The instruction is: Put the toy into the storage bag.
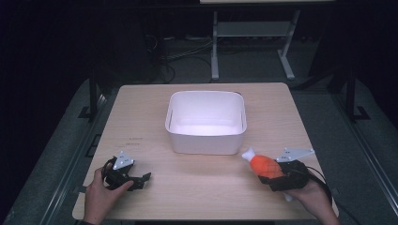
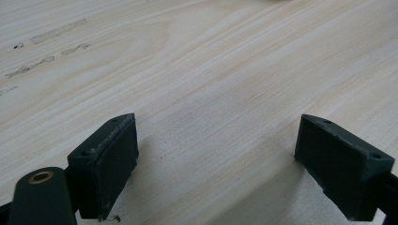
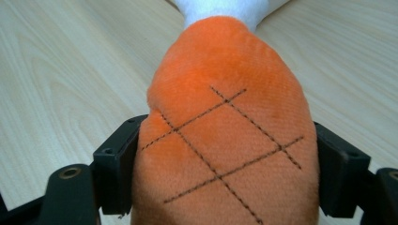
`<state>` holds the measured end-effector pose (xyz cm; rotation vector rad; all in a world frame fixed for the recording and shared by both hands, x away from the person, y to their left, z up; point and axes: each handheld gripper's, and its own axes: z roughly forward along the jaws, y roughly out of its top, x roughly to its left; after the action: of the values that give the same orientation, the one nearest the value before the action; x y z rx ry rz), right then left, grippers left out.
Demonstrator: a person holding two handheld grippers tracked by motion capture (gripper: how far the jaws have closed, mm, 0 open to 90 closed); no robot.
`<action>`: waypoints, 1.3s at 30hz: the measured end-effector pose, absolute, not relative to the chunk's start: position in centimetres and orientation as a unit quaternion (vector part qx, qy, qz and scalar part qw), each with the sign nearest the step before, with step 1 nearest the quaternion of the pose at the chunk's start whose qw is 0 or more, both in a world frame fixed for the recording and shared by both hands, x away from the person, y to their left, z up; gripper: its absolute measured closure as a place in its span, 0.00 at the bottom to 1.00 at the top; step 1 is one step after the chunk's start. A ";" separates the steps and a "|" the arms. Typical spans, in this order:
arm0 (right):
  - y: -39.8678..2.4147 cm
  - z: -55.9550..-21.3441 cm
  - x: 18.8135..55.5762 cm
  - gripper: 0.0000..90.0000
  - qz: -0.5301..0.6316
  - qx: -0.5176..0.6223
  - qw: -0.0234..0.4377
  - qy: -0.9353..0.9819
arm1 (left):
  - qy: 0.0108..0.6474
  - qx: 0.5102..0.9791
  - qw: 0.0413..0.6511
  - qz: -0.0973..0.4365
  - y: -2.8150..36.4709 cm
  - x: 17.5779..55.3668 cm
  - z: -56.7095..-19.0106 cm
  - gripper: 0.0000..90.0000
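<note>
An orange plush toy [image 1: 263, 165] with a white end and stitched black cross lines is clamped in my right gripper [image 1: 274, 174] near the table's front right. Up close, the plush toy [image 3: 225, 140] bulges between both black jaws, which press into its sides. The white end points toward the white bin [image 1: 206, 139]. My left gripper [image 1: 141, 180] rests low at the front left, held by a hand. In the left gripper view my left gripper [image 2: 216, 168] stands open over bare wood, nothing between its jaws.
The white rectangular bin sits in the middle of the light wooden table [image 1: 155, 117], its inside bare. Faint dark marks [image 2: 47, 35] lie on the wood left of the bin. Beyond the table's far edge stand white metal legs [image 1: 215, 47] on a dark floor.
</note>
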<state>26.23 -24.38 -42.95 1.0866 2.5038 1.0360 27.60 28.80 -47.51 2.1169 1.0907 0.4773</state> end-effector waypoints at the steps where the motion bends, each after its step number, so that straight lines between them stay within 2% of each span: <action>1: -24.6 -42.9 26.3 0.25 0.353 0.370 0.111 0.852 | 0.421 0.817 0.349 0.184 28.8 27.6 -47.5 0.14; 20: -26.4 -40.1 27.4 0.25 0.379 0.374 0.119 0.838 | 0.421 0.817 0.349 0.184 28.8 27.6 -47.5 0.14; 39: -27.1 -35.9 29.1 0.25 0.397 0.360 0.131 0.834 | 0.422 0.817 0.349 0.183 28.8 27.6 -47.5 0.14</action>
<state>29.13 -27.06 -35.92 1.0445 2.4226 1.1543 27.59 28.79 -47.49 2.1173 1.0930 0.4752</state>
